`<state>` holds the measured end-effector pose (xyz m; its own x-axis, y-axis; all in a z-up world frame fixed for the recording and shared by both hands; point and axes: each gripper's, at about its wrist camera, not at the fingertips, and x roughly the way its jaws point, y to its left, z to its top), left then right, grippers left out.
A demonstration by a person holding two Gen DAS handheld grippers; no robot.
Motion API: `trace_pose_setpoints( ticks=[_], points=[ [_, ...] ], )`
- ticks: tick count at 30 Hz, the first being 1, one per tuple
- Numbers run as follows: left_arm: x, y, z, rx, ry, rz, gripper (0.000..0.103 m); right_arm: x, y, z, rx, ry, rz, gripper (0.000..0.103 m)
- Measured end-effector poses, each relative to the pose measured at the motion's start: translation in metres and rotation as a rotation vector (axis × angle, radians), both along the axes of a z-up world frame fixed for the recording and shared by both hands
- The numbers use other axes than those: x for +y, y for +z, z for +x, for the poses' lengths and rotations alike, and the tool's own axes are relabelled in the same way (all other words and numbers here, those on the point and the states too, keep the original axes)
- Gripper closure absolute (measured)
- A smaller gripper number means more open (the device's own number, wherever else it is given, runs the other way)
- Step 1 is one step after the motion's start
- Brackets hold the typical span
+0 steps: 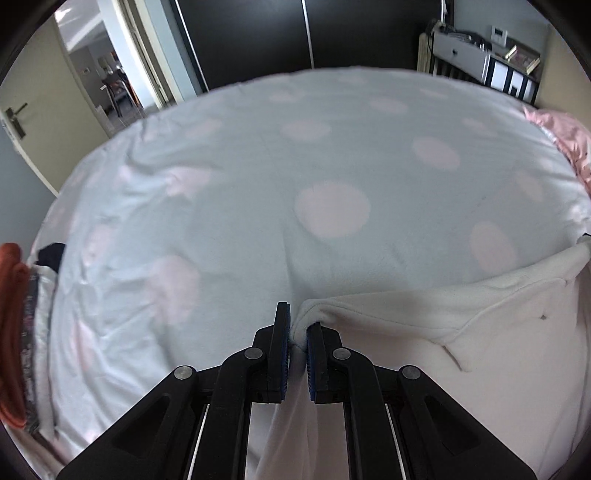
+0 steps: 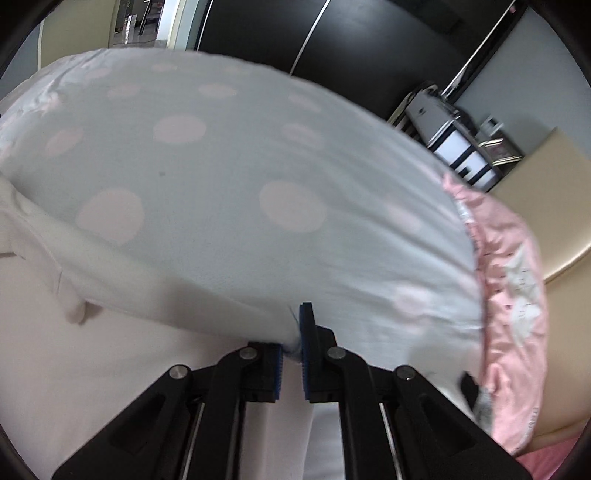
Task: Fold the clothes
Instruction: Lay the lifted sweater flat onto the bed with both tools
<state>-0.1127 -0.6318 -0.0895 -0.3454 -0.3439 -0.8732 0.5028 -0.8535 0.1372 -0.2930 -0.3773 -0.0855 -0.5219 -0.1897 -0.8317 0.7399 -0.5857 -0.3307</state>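
A white garment (image 1: pixel 461 332) is stretched between both grippers above a bed. In the left wrist view my left gripper (image 1: pixel 297 332) is shut on one corner of the garment, whose top edge runs off to the right. In the right wrist view my right gripper (image 2: pixel 293 338) is shut on the other corner of the white garment (image 2: pixel 110 350), which spreads out to the left and hangs below the fingers. Both grippers point steeply down at the pale blue bed cover with pink dots (image 1: pixel 314 166). The picture is blurred by motion.
A pink pillow or garment (image 2: pixel 509 277) lies at the bed's right edge. Orange and patterned clothes (image 1: pixel 16 332) lie at the bed's left edge. Behind the bed stand a dark wardrobe (image 1: pixel 277 33), a shelf unit (image 1: pixel 491 70) and an open doorway (image 1: pixel 107 74).
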Motion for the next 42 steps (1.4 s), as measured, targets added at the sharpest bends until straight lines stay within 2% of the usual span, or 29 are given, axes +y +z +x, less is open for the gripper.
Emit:
trace_pose_setpoints(
  ticks=[4, 9, 11, 13, 17, 20, 23, 26, 27, 28, 30, 31, 37, 40, 42],
  points=[
    [-0.005, -0.026, -0.003, -0.002, -0.023, 0.021, 0.094, -0.004, -0.035, -0.014, -0.069, 0.021, -0.014, 0.095],
    [-0.003, -0.023, 0.000, 0.018, -0.081, 0.037, 0.092, 0.004, -0.035, -0.025, -0.165, 0.043, -0.043, 0.092],
    [-0.001, -0.018, 0.004, 0.023, -0.105, 0.057, 0.089, 0.006, -0.031, -0.030, -0.204, 0.039, -0.023, 0.085],
    [-0.001, -0.012, 0.011, 0.028, -0.106, 0.089, 0.077, 0.010, -0.025, -0.033, -0.236, 0.018, -0.006, 0.070],
    [0.004, 0.007, 0.029, 0.045, -0.104, 0.091, 0.058, 0.023, -0.007, -0.030, -0.286, -0.030, -0.005, 0.069],
    [0.010, 0.030, 0.046, 0.095, -0.080, 0.103, 0.055, 0.037, 0.010, -0.015, -0.296, -0.039, -0.031, 0.068],
    [0.019, 0.049, 0.061, 0.149, -0.087, 0.125, 0.055, 0.048, 0.029, 0.010, -0.262, -0.036, -0.069, 0.068],
    [0.041, 0.060, 0.069, 0.176, -0.141, 0.085, 0.055, 0.053, 0.048, 0.033, -0.202, -0.006, -0.135, 0.069],
    [0.050, 0.059, 0.068, 0.171, -0.165, 0.084, 0.055, 0.051, 0.050, 0.039, -0.193, 0.007, -0.149, 0.073],
    [0.058, 0.055, 0.066, 0.159, -0.191, 0.097, 0.055, 0.049, 0.051, 0.045, -0.188, 0.020, -0.161, 0.081],
    [0.070, 0.042, 0.061, 0.121, -0.216, 0.113, 0.055, 0.039, 0.043, 0.056, -0.226, 0.054, -0.159, 0.086],
    [0.076, 0.033, 0.057, 0.100, -0.224, 0.119, 0.055, 0.034, 0.038, 0.061, -0.238, 0.063, -0.157, 0.092],
    [0.098, -0.013, 0.030, 0.045, -0.256, 0.166, 0.055, 0.007, -0.007, 0.072, -0.320, 0.094, -0.160, 0.093],
    [0.094, -0.023, 0.013, 0.073, -0.256, 0.162, 0.055, -0.008, -0.026, 0.068, -0.349, 0.102, -0.164, 0.093],
    [0.089, -0.023, 0.000, 0.103, -0.255, 0.170, 0.055, -0.017, -0.027, 0.063, -0.342, 0.119, -0.206, 0.093]
  ],
)
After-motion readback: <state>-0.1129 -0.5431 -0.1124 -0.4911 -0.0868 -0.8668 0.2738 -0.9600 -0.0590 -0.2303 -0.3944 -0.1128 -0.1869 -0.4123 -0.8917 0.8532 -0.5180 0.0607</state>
